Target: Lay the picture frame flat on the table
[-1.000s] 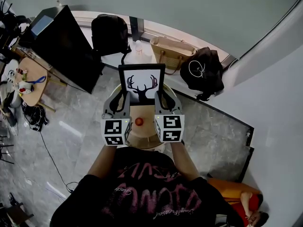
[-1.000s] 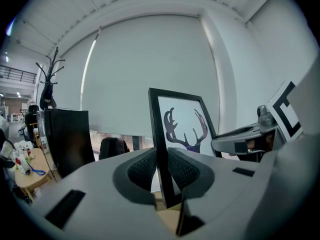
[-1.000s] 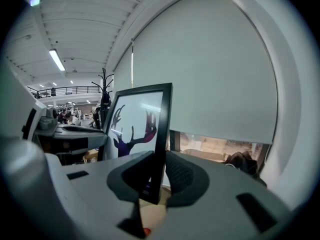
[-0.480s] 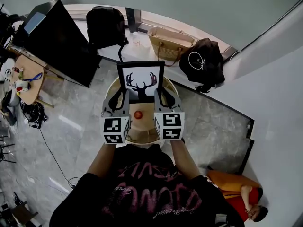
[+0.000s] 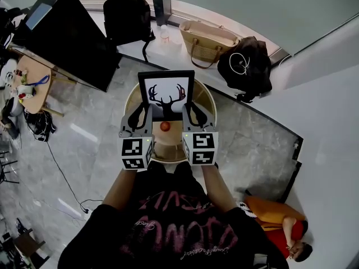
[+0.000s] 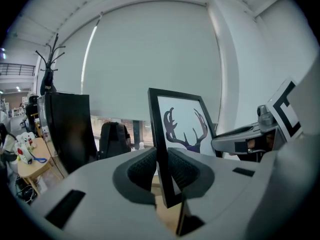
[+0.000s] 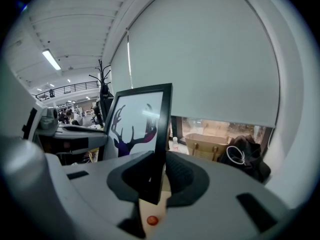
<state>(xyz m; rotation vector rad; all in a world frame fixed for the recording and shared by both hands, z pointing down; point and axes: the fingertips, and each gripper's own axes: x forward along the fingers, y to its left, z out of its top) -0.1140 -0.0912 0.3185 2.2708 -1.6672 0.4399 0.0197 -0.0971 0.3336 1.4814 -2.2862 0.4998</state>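
A black picture frame with a stag-antler print stands upright over the far half of a round wooden table — whether its lower edge touches the tabletop cannot be made out. The left gripper has its jaws clamped on the frame's left edge near the bottom corner, and the right gripper pinches the right edge the same way. A small red ball lies on the table between the two grippers. Beyond the table, along the window ledge, sit a black backpack, a tan woven bag and a dark bag.
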